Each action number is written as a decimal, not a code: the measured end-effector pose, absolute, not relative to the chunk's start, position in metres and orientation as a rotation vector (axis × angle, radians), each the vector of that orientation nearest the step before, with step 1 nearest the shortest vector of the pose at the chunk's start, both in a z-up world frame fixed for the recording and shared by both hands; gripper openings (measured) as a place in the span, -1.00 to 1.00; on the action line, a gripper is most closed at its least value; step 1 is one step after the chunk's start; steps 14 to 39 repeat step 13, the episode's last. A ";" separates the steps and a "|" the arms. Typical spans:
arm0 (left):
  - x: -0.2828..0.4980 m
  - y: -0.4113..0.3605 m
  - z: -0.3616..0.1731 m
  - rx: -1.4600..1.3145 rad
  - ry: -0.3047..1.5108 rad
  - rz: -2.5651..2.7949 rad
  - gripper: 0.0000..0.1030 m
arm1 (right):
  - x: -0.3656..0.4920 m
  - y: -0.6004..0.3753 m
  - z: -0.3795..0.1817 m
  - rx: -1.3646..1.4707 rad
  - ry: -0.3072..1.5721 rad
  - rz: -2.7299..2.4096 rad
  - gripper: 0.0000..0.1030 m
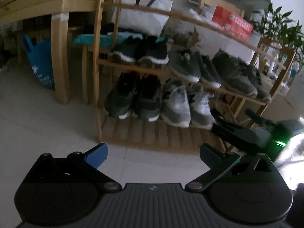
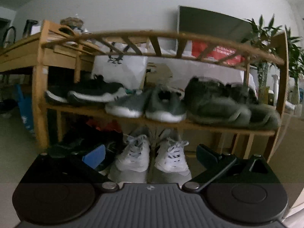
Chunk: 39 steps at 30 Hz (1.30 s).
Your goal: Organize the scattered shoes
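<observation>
A bamboo shoe rack (image 1: 152, 138) holds paired shoes. On its bottom shelf stand black sneakers (image 1: 133, 98) and grey-white sneakers (image 1: 187, 104). The middle shelf carries black shoes (image 1: 140, 51), grey slip-ons (image 1: 191, 66) and dark green shoes (image 1: 239, 76). My left gripper (image 1: 152, 153) is open and empty above the floor in front of the rack. My right gripper (image 2: 150, 153) is open and empty just in front of the grey-white sneakers (image 2: 152, 153); it also shows in the left wrist view (image 1: 233, 121) by the rack's right end.
A wooden table (image 1: 57, 9) stands left of the rack with a blue bag (image 1: 40, 64) beneath it. White bags (image 1: 144, 11) and a red box (image 1: 231, 22) sit on the top shelf. Potted plants (image 1: 281, 24) stand at the right. The floor (image 1: 38, 117) is pale tile.
</observation>
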State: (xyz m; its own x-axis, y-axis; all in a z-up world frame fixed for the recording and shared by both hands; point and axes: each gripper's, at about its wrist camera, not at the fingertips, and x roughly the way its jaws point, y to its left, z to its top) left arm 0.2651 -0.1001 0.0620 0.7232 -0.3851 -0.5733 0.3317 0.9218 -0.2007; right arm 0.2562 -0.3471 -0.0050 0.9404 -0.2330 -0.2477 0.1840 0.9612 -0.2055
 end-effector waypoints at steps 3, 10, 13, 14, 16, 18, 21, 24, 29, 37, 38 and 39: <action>0.254 -0.105 0.071 -0.088 0.608 -0.393 1.00 | 0.230 -0.344 0.028 -0.216 0.313 -0.186 1.00; 0.218 -0.122 0.074 -0.047 0.591 -0.427 1.00 | 0.121 -0.365 0.087 -0.181 0.438 -0.201 1.00; 0.208 -0.130 0.067 -0.025 0.614 -0.444 1.00 | 0.096 -0.372 0.092 -0.137 0.459 -0.215 1.00; 0.208 -0.130 0.067 -0.025 0.614 -0.444 1.00 | 0.096 -0.372 0.092 -0.137 0.459 -0.215 1.00; 0.208 -0.130 0.067 -0.025 0.614 -0.444 1.00 | 0.096 -0.372 0.092 -0.137 0.459 -0.215 1.00; 0.208 -0.130 0.067 -0.025 0.614 -0.444 1.00 | 0.096 -0.372 0.092 -0.137 0.459 -0.215 1.00; 0.208 -0.130 0.067 -0.025 0.614 -0.444 1.00 | 0.096 -0.372 0.092 -0.137 0.459 -0.215 1.00; 0.208 -0.130 0.067 -0.025 0.614 -0.444 1.00 | 0.096 -0.372 0.092 -0.137 0.459 -0.215 1.00; 0.208 -0.130 0.067 -0.025 0.614 -0.444 1.00 | 0.096 -0.372 0.092 -0.137 0.459 -0.215 1.00; 0.208 -0.130 0.067 -0.025 0.614 -0.444 1.00 | 0.096 -0.372 0.092 -0.137 0.459 -0.215 1.00; 0.208 -0.130 0.067 -0.025 0.614 -0.444 1.00 | 0.096 -0.372 0.092 -0.137 0.459 -0.215 1.00; 0.208 -0.130 0.067 -0.025 0.614 -0.444 1.00 | 0.096 -0.372 0.092 -0.137 0.459 -0.215 1.00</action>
